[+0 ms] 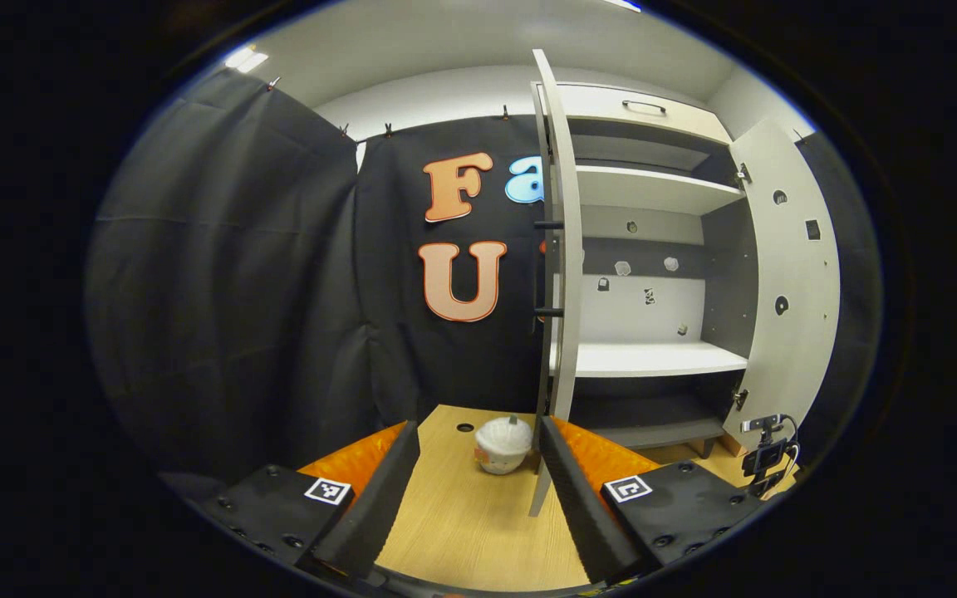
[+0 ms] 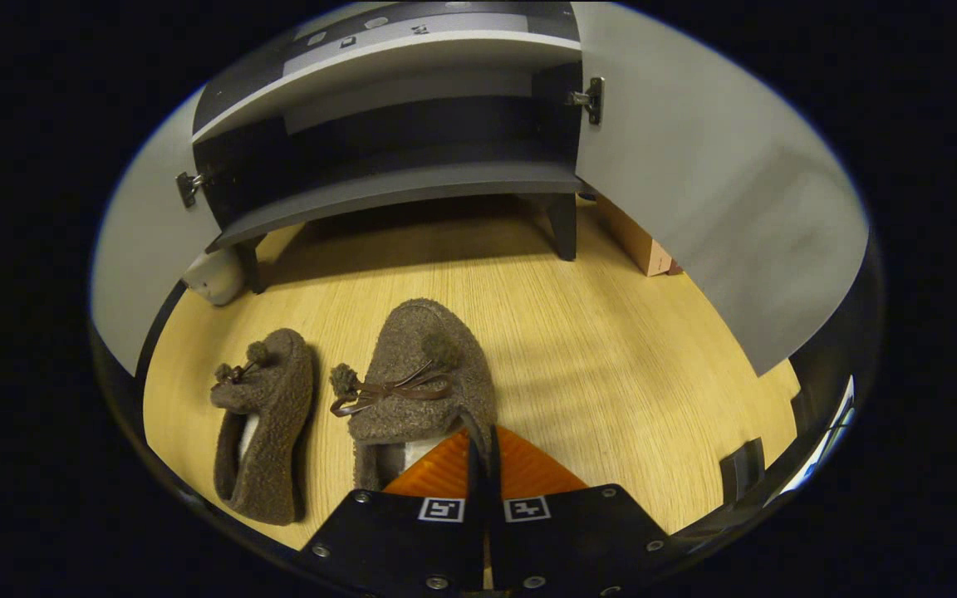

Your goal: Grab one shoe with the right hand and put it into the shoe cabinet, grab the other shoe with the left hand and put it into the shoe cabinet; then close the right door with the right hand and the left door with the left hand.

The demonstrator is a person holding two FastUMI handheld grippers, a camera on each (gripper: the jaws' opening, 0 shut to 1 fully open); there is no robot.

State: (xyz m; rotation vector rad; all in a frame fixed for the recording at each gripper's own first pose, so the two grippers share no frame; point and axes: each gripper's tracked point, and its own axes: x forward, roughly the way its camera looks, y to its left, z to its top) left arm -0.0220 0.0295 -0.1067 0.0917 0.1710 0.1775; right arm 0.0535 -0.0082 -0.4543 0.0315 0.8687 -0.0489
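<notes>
1. In the right gripper view, the right tool (image 2: pixel 485 444) is seen nearest the camera, its fingers brought together at the heel rim of the larger-looking brown shoe (image 2: pixel 422 378); the rim appears to be pinched between them, though the contact itself is partly hidden.
2. That shoe is seen flat on the wooden surface (image 2: pixel 611 349), toe pointed toward the shoe cabinet (image 2: pixel 395 187), with a ribbon bow and pompoms on its top.
3. The second shoe (image 2: pixel 267 423) is laid just beside it on the left, parallel and apart from it.
4. The cabinet is shown with both doors swung open; its bottom shelf is raised on short legs.
5. A white rounded object (image 2: pixel 214 278) is seen by the cabinet's left leg, and a cardboard box (image 2: pixel 640 241) behind the right door (image 2: pixel 711 191).
6. In the left gripper view, the left tool (image 1: pixel 478 465) is held released, fingers wide apart with nothing between them, above the surface and facing the edge of the left door (image 1: pixel 563 249).
</notes>
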